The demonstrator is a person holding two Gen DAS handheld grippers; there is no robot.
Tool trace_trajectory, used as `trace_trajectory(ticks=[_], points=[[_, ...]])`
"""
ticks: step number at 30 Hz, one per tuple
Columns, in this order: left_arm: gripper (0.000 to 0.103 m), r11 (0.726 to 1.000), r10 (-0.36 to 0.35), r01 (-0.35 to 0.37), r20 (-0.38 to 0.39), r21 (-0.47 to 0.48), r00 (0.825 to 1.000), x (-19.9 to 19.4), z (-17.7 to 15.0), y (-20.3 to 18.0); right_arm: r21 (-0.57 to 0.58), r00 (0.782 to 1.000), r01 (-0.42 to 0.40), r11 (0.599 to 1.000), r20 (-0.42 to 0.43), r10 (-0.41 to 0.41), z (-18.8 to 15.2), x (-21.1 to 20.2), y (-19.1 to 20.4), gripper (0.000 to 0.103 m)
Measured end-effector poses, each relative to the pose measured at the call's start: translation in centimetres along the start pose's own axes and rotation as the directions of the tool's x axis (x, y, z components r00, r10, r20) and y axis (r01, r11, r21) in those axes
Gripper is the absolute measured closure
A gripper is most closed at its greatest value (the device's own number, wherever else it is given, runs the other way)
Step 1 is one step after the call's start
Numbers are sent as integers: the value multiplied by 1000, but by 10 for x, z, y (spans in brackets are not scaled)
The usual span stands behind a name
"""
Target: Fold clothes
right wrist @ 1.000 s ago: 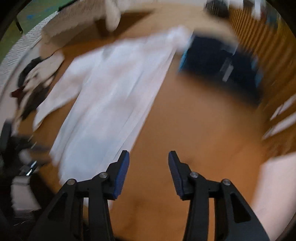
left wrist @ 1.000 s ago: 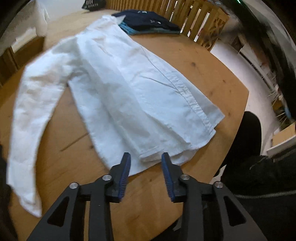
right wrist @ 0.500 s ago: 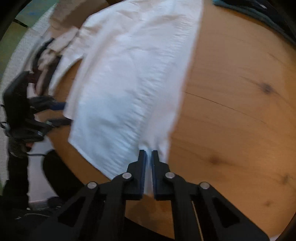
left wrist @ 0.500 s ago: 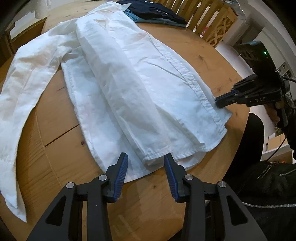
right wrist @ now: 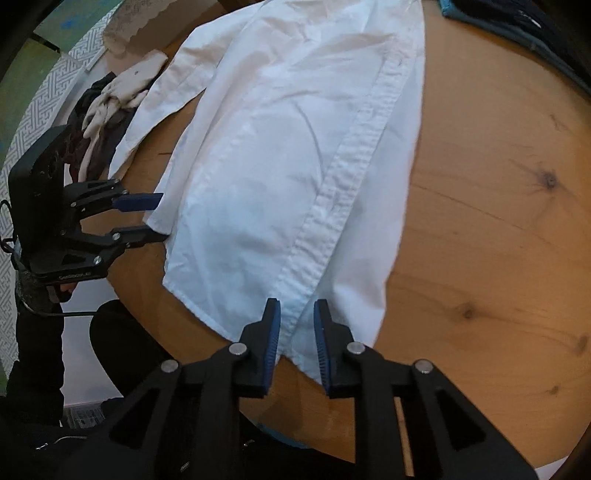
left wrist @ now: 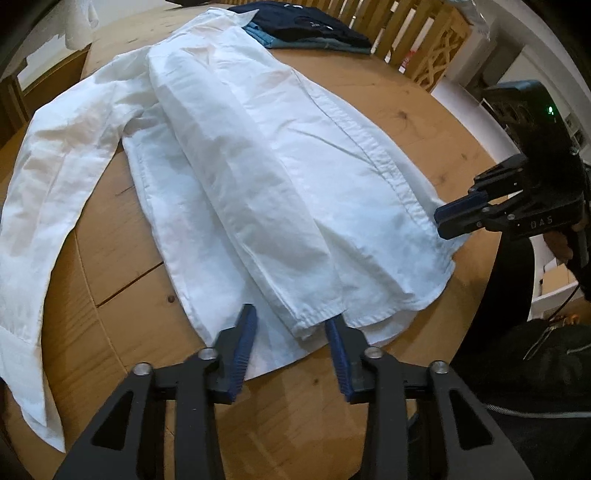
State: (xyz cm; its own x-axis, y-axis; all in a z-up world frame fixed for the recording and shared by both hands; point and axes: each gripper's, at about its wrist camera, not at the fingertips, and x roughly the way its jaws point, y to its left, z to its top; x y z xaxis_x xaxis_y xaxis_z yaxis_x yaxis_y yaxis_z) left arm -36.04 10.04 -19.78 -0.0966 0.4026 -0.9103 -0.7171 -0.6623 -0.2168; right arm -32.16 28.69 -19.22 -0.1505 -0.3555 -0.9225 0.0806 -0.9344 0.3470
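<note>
White shirt (left wrist: 280,173) lies flat on the round wooden table (left wrist: 417,122), collar toward 12 o'clock in my left wrist view, hem toward 6. One sleeve is folded lengthwise down the shirt's middle, its cuff ending just above my left gripper (left wrist: 291,347). The other sleeve (left wrist: 48,206) trails off toward 8 o'clock; its cuff runs to the frame edge and I cannot make out how it ends.

Left gripper: jaws wide apart, blue pads on either side of the folded cuff and hem, nothing clamped. Whether the pads touch the cloth I cannot tell.

Right gripper (right wrist: 297,339): jaws narrowly parted with the hem corner at the button placket between them. From the right wrist view a gap shows on each side of the cloth, so it does not look clamped. In the left wrist view the same gripper (left wrist: 448,219) sits at 3 o'clock at the shirt's edge; there the pads look almost together, and the fabric between them is hidden.

Beyond the collar, at 12 to 1 o'clock, a stack of dark folded clothes (left wrist: 314,31) sits on the table, cut off by the frame. Wooden slatted chair backs (left wrist: 413,40) stand behind it. In the right wrist view a heap of loose garments (right wrist: 107,107) lies off the table edge at 10 o'clock, items indistinct.
</note>
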Motion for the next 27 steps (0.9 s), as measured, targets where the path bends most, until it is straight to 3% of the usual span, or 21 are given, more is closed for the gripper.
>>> trace_trajectory(ticks=[4, 10, 11, 13, 14, 22, 25, 27], points=[[86, 1000, -1, 1, 9, 13, 1000, -1, -3, 1, -15, 1000, 18, 1000, -1, -18, 4, 4, 5, 83], [88, 999, 20, -20, 11, 34, 1000, 0, -2, -4, -49, 999, 32, 998, 9, -31, 11, 9, 15, 73], [88, 999, 27, -27, 11, 40, 1000, 0, -1, -5, -55, 999, 34, 998, 10, -33, 12, 10, 16, 73], [89, 998, 39, -39, 11, 48, 999, -1, -1, -6, -66, 999, 39, 997, 14, -38, 14, 12, 20, 96], [90, 998, 41, -42, 12, 47, 999, -1, 0, -6, -71, 999, 41, 997, 15, -40, 15, 12, 21, 99], [91, 998, 51, -52, 34, 47, 998, -12, -3, -12, 6, 1000, 8, 1000, 6, -8, 17, 7, 9, 100], [91, 997, 54, -56, 29, 49, 998, -9, -2, -13, 37, 1000, -4, 999, 4, 4, 18, 5, 5, 94], [91, 997, 52, -53, 22, 48, 998, -5, -1, -13, 57, 1000, -13, 998, 2, 13, 19, 4, 2, 80]])
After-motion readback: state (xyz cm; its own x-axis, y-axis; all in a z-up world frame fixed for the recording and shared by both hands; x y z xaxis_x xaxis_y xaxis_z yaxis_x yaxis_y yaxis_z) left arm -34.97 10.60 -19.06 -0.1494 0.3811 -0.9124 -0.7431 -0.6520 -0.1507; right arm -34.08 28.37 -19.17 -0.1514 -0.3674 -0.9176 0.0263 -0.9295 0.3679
